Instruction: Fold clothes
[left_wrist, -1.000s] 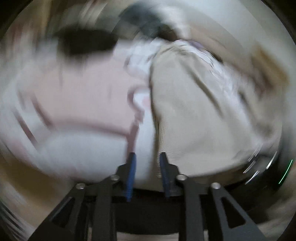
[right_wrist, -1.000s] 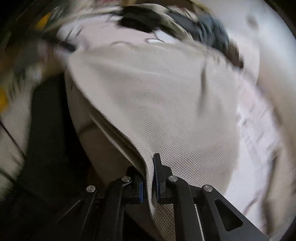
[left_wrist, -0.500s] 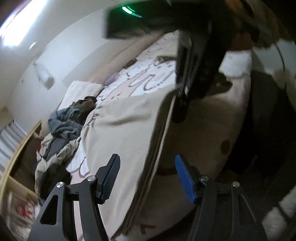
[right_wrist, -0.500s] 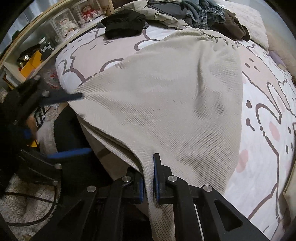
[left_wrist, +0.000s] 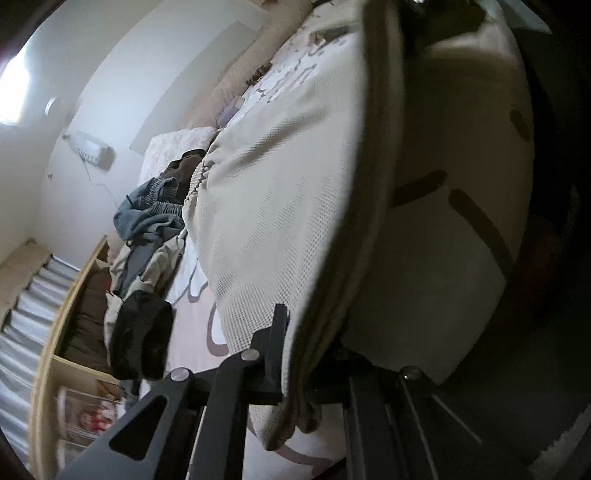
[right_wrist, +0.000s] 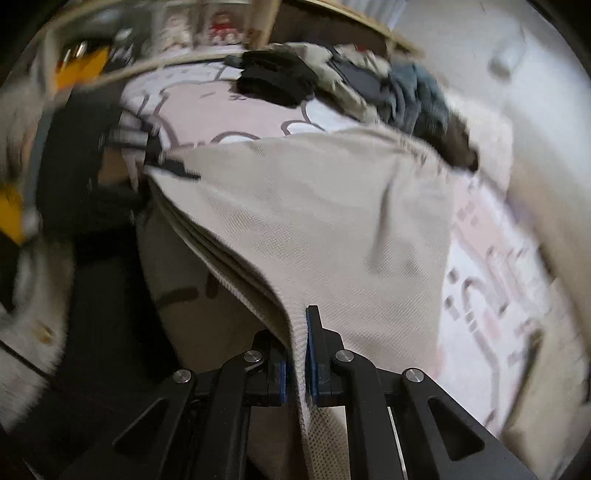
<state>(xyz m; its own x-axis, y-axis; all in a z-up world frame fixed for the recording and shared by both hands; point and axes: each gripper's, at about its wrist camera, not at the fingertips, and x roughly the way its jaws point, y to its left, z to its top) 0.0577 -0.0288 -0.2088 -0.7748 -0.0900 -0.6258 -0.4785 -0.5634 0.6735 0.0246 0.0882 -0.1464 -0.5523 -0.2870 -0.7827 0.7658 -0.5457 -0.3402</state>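
Left hand-held gripper, open before, now closing on the beige garment's edge

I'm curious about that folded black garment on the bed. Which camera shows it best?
The left wrist view: the black garment is sharp, lying on the patterned bedsheet beside the clothes pile. The right wrist view shows it too, farther off and blurred.
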